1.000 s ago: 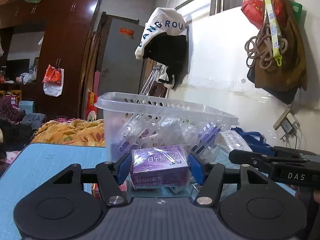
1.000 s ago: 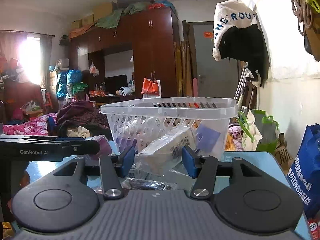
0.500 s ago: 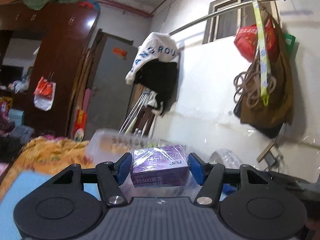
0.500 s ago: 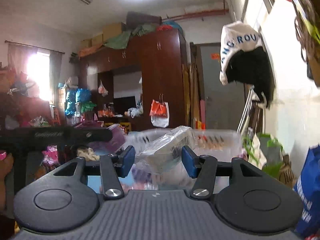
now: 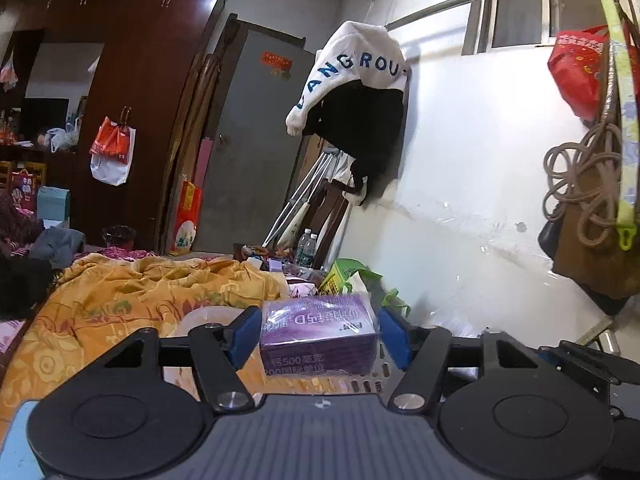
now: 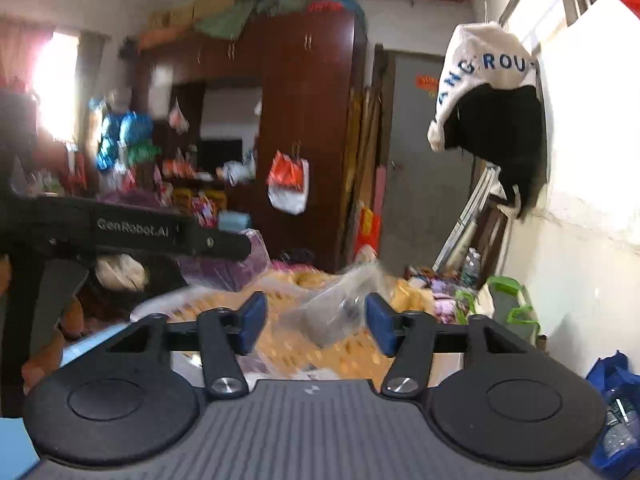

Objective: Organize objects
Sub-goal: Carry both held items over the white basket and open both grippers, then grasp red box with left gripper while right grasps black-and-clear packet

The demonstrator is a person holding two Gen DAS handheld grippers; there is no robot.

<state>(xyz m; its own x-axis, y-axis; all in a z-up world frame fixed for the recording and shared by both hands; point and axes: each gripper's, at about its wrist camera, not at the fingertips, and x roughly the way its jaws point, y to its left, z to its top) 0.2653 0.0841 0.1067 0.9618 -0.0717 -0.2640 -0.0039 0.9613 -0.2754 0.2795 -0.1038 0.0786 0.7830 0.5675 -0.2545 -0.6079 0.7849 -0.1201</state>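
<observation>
A purple box [image 5: 318, 332] wrapped in clear film sits between the blue pads of my left gripper [image 5: 319, 336]. The jaws are opening, and a thin gap shows on each side of the box. In the right wrist view, a clear plastic packet [image 6: 340, 308], blurred, hangs between the pads of my right gripper [image 6: 316, 326]. Those jaws are opening too, with a wide gap at the left pad; whether the packet touches the right pad is unclear. The rim of the clear plastic basket [image 5: 208, 316] [image 6: 172, 304] lies just below both grippers.
An orange bedspread [image 5: 132, 296] spreads out beyond the basket. A white wall [image 5: 472, 208] with hanging clothes and bags runs along the right. The blue tabletop [image 6: 12, 440] shows at the lower left corner. A dark wardrobe [image 6: 304, 128] stands at the back.
Both grippers have risen from beside the basket to above its rim, carrying the box and the packet. Both pairs of pads have come off their loads, and the packet has tipped.
</observation>
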